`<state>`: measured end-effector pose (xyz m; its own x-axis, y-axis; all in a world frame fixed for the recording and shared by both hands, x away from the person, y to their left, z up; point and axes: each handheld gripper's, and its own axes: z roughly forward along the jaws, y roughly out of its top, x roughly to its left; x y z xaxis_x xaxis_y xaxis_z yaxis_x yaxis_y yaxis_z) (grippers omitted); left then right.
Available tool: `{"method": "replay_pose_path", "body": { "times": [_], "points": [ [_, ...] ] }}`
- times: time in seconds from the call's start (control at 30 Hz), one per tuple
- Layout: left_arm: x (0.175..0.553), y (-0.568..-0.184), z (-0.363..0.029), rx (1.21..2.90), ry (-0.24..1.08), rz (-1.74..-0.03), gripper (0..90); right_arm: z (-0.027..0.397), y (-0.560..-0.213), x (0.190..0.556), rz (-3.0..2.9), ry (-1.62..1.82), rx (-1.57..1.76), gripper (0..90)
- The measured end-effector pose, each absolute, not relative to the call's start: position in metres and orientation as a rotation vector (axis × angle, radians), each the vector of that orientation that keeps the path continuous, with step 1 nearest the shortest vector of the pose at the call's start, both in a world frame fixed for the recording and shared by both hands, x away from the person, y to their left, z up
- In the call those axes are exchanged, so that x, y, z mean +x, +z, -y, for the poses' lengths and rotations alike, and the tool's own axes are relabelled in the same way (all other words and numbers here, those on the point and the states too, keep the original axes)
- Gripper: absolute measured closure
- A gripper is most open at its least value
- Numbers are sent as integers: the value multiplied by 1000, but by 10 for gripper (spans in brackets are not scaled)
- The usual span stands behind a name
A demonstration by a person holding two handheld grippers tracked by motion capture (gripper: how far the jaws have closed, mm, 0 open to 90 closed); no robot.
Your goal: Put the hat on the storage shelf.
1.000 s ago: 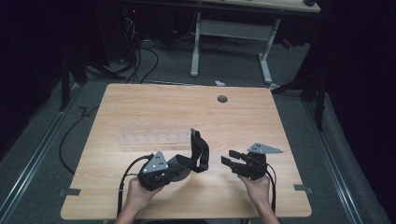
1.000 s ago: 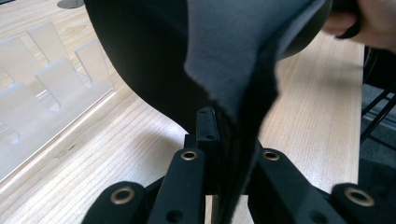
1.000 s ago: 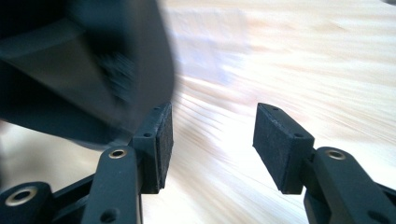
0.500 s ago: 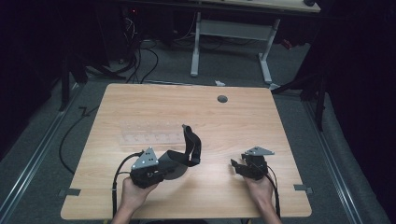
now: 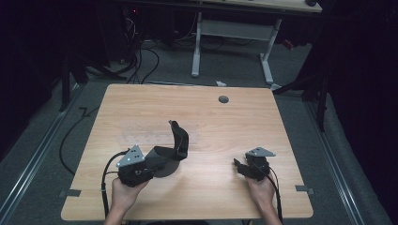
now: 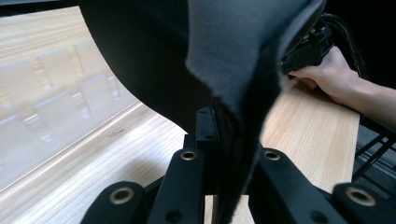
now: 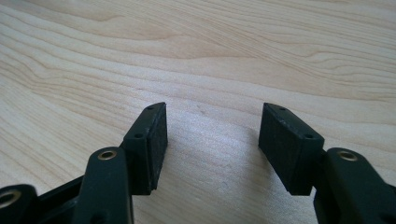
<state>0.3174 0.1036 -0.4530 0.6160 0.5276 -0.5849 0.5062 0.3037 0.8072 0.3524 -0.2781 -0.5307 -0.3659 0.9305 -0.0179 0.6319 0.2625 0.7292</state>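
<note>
Black fabric strap [image 5: 174, 146] is up off the wooden table [image 5: 234, 122], pinched at one end by the left gripper [image 6: 224, 154], claws pressed tight on the cloth. It curls and droops, so it looks soft, light and floppy; best taken near the free upper end. Right gripper [image 7: 212, 140] sits low over bare wood, jaws spread and just been opening, nothing between them. A clear plastic tray [image 5: 141, 137] lies just behind the strap
</note>
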Motion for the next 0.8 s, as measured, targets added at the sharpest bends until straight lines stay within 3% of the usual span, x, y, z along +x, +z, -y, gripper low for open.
{"method": "replay_pose_path", "body": {
  "times": [0.8],
  "points": [
    [324,-428,-149,1211,117,-1030,861,277,-531,352,-2095,890,1409,396]
  ]
}}
